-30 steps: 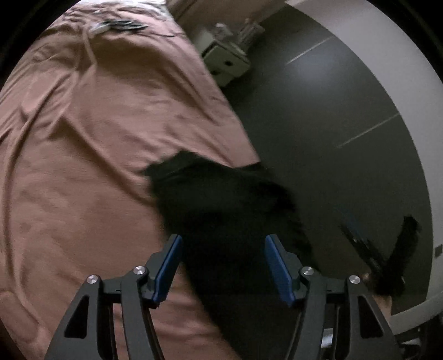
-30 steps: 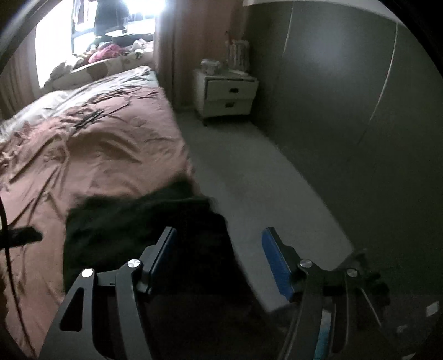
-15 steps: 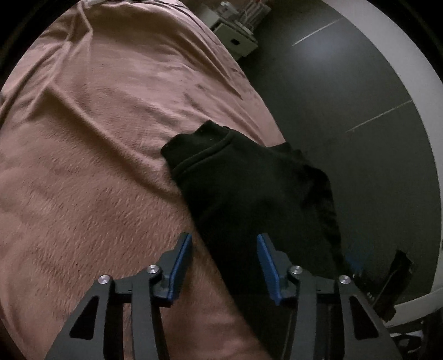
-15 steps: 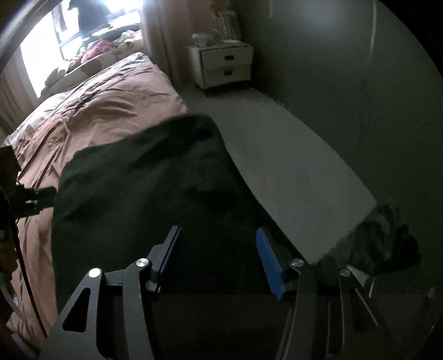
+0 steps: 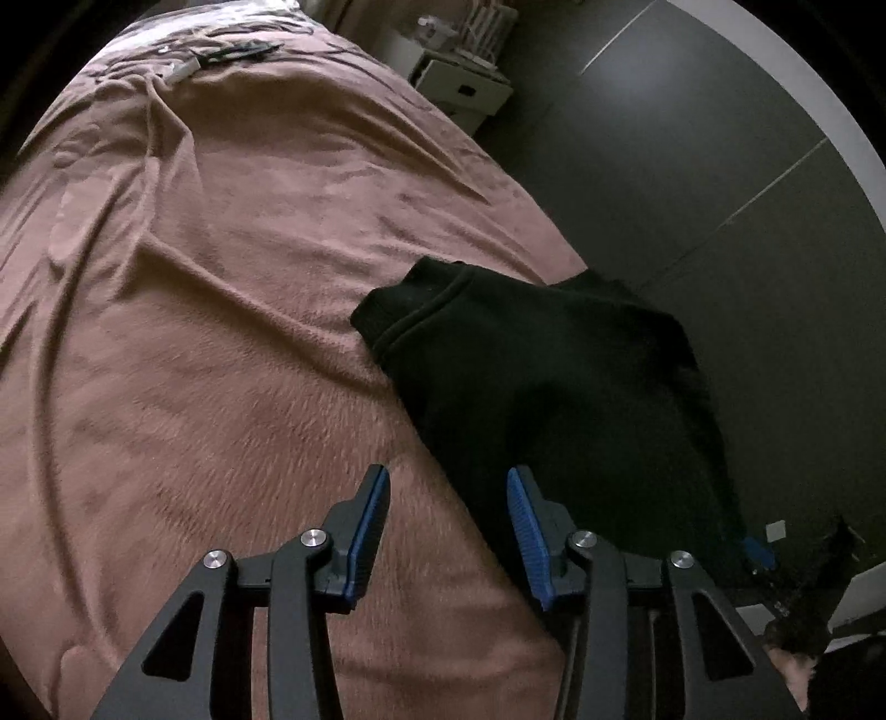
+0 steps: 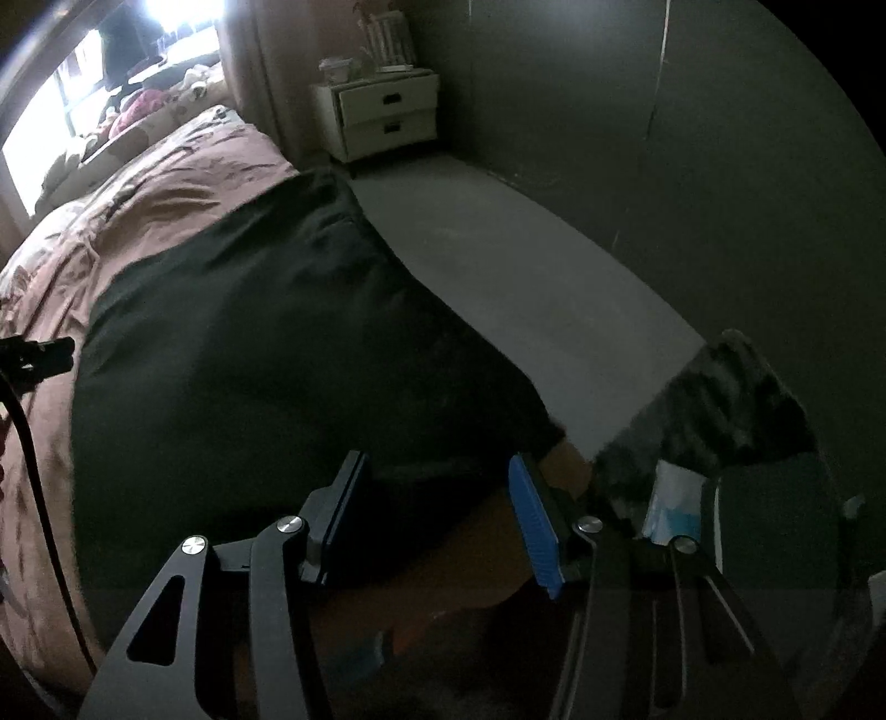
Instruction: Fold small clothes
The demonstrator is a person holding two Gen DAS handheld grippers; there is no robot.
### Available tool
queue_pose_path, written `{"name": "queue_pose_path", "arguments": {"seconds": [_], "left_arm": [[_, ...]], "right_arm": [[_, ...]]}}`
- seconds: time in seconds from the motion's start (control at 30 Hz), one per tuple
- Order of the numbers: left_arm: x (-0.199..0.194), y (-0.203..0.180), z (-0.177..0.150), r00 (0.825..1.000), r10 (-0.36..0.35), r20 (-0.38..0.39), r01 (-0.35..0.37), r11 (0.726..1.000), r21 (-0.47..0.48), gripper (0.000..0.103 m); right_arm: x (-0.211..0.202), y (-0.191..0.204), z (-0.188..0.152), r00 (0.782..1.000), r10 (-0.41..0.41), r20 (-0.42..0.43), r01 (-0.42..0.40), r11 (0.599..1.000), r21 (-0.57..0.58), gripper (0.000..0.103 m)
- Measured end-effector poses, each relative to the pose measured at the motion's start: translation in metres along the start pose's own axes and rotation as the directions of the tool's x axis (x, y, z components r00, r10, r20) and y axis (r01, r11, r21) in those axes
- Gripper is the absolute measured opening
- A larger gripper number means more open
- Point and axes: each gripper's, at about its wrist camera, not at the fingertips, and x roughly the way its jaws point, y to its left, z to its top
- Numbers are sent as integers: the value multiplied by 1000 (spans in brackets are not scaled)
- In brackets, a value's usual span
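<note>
A black garment [image 5: 542, 387] lies spread on the pink-brown bedcover [image 5: 221, 332] at the bed's right edge, its ribbed hem toward the bed's middle. My left gripper [image 5: 448, 498] hovers low over the garment's near left edge, which runs between its blue pads without being pressed. It is open. In the right wrist view the same garment [image 6: 266, 360] fills the middle. My right gripper [image 6: 437, 484] stands open over its near edge, with dark cloth under and between the fingers and no pinch to be seen. The left gripper's tip [image 6: 39, 354] shows at the left.
A white nightstand [image 6: 382, 111] stands by the bed's far corner. Grey floor [image 6: 526, 266] runs along the bed's right side below a dark wall. Small items [image 5: 232, 52] lie at the far end of the bed. A mottled cloth [image 6: 720, 404] sits at the right.
The jaws of both grippers have narrowed. The right gripper has come in over the garment, which now fills its view. The garment, blurred a second ago, lies still on the bed edge.
</note>
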Motion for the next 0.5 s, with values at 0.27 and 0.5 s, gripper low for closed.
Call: {"name": "queue_pose_path", "arguments": {"seconds": [0.27,0.5], "left_arm": [[-51,-13,-14,999,30,18,-31,998,54,58],[-100,-22,-33,998,42,52,-47,994,100,99]], "right_arm": [[-40,9,-14,998,60,13,-60,997,41,59],[-64,37,-40,997,54,57,-56,997,44,88]]}}
